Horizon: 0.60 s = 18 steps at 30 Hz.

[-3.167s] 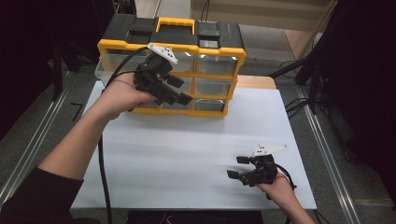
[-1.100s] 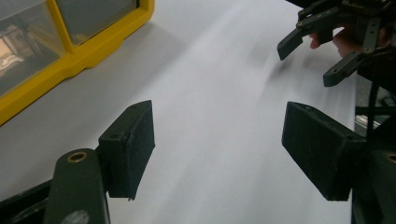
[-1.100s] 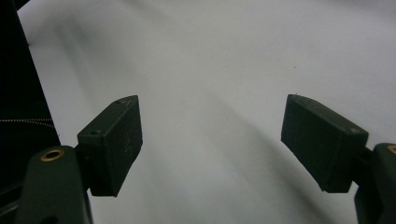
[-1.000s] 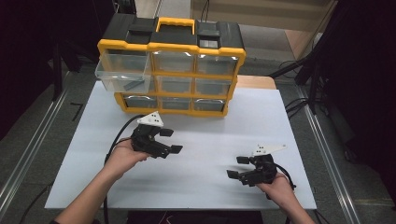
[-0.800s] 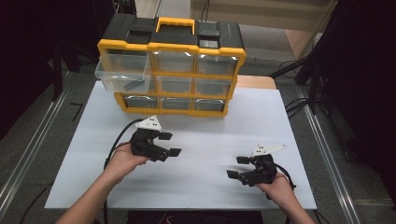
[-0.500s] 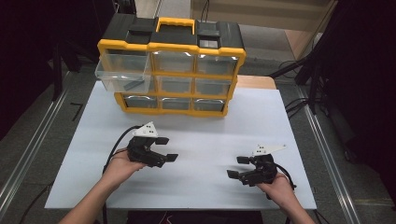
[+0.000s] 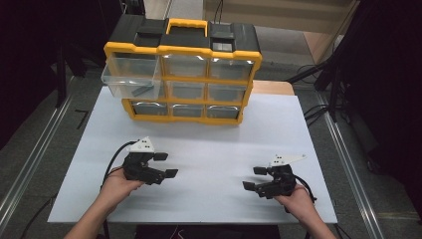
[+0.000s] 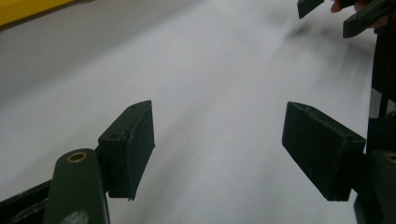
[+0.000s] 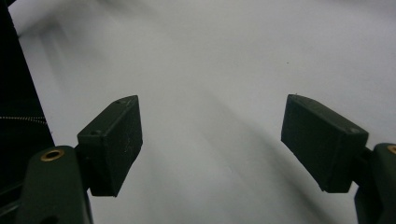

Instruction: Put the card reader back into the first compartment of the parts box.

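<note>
Both the left gripper (image 7: 165, 165) and right gripper (image 7: 255, 178) rest spread and empty well in front of the organizer (image 7: 181, 74), whose top-left drawer (image 7: 132, 82) juts out, probably wanting a square, gentle push.

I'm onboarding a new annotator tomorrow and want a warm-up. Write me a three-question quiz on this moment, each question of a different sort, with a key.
1. True or false: the left tool is holding a drawer.
2. Multiple choice: which drawer of the yellow organizer is pulled out? A) top left B) top right C) bottom middle
3. Fill in: both tools rest over the white ____.

Key
1. False. Its jaws stand apart with nothing between them, as do those of the right tool.
2. A. The top left drawer juts forward, with a small dark item inside that is too small to identify.
3. Table.
</note>
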### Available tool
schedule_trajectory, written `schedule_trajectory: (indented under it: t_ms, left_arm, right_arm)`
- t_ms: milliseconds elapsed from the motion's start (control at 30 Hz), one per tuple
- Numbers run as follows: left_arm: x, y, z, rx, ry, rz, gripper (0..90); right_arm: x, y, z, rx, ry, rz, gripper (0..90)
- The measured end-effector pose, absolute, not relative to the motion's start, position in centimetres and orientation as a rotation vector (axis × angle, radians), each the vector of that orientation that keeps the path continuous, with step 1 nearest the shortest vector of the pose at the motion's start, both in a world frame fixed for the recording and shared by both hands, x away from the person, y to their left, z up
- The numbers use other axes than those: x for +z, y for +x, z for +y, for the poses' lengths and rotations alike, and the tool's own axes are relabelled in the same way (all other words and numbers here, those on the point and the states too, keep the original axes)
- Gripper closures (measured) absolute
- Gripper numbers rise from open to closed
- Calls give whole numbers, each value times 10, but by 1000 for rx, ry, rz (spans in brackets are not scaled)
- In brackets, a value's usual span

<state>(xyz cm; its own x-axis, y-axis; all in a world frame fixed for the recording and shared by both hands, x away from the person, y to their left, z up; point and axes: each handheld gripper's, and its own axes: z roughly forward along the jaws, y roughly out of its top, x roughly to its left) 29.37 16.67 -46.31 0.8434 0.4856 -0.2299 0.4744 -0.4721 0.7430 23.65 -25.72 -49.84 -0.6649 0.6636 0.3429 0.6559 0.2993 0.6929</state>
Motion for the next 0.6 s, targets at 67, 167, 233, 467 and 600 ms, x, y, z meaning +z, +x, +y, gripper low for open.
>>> schedule_trajectory:
  t_ms: [67, 167, 233, 467, 600]
  left_arm:
    - [-464, 292, 171, 21, 2132, 707, 270]
    - [-466, 290, 177, 9, 2129, 725, 270]
    - [-467, 288, 181, 17, 2130, 735, 270]
    - [-470, 279, 198, 56, 2152, 759, 262]
    - [-471, 274, 206, 69, 2140, 782, 261]
  right_arm:
    - [-498, 237, -258, 1338, 1283, 2523, 185]
    - [-499, 237, -258, 1335, 1284, 2517, 185]
    - [-499, 237, -258, 1331, 1280, 2519, 185]
    - [-499, 237, -259, 1326, 1294, 2503, 185]
    - [-500, 237, -260, 1323, 1294, 2498, 185]
